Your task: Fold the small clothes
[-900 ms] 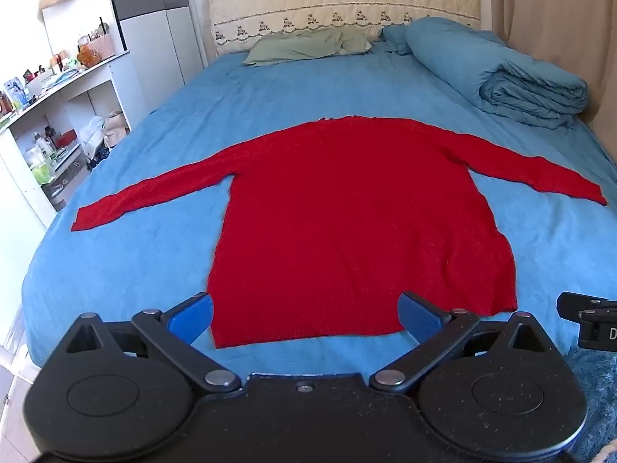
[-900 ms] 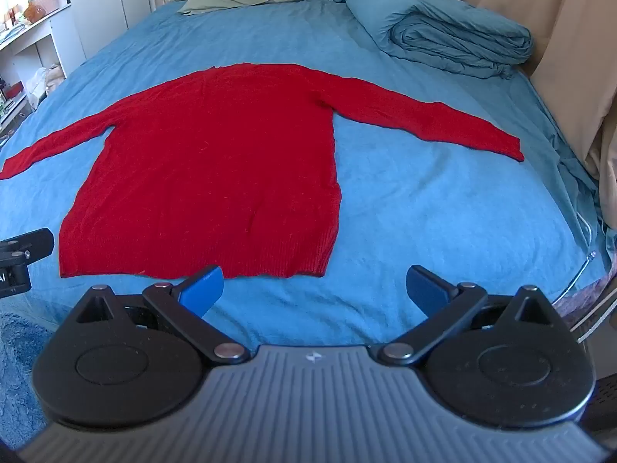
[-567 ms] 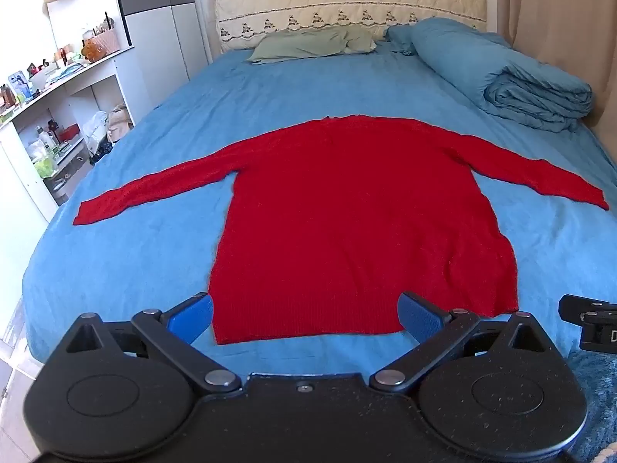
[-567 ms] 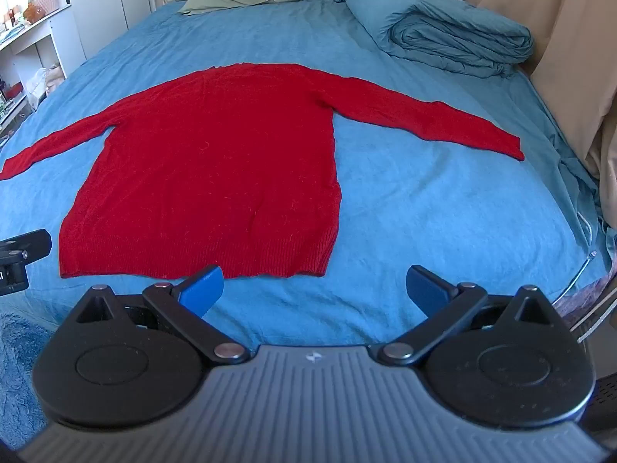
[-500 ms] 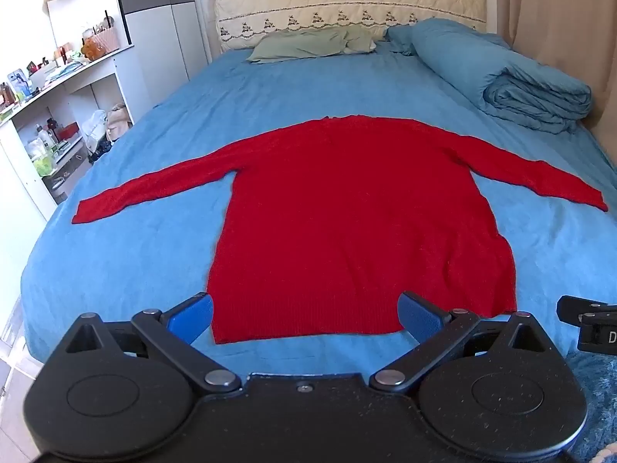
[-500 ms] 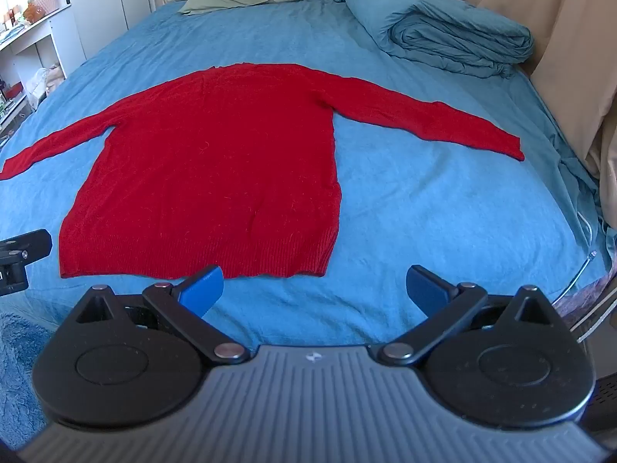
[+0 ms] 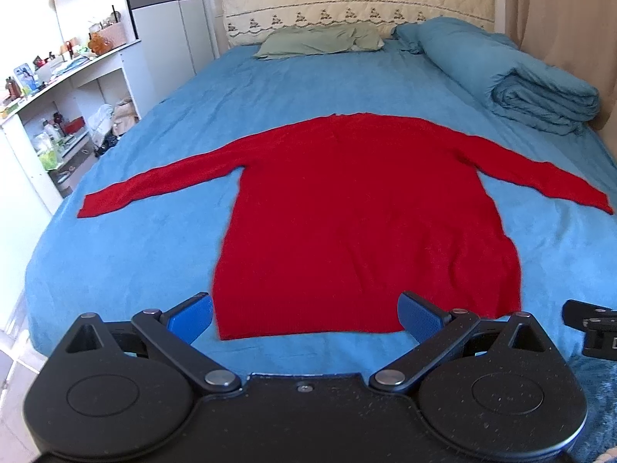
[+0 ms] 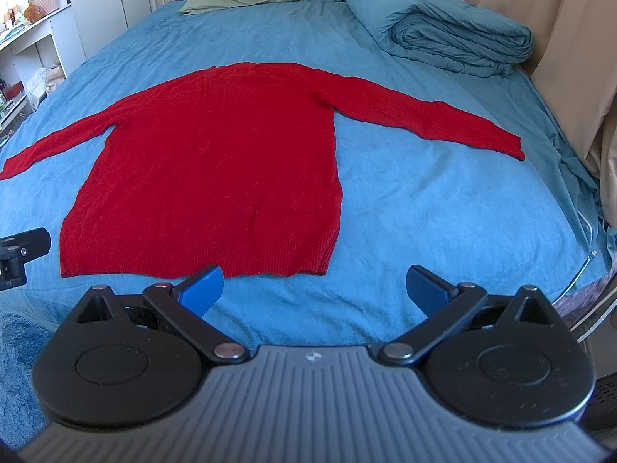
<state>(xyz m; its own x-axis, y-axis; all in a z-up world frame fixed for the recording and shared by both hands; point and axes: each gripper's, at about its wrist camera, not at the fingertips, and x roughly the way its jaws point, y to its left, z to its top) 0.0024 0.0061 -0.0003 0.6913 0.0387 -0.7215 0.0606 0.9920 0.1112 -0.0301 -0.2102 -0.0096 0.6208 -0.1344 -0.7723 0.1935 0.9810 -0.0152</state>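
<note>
A red long-sleeved sweater [image 7: 358, 212] lies flat on the blue bed [image 7: 127, 254], hem toward me, both sleeves spread out. It also shows in the right wrist view [image 8: 216, 177]. My left gripper [image 7: 306, 318] is open and empty, hovering just short of the hem. My right gripper [image 8: 316, 285] is open and empty, near the hem's right corner. Each gripper's edge shows in the other's view.
A folded blue duvet [image 7: 532, 88] lies at the bed's far right and a green pillow [image 7: 320, 40] at the headboard. White shelves with clutter [image 7: 50, 115] stand to the left. A curtain [image 8: 578, 38] hangs to the right.
The left gripper has shifted slightly; the sweater and the right gripper look unchanged.
</note>
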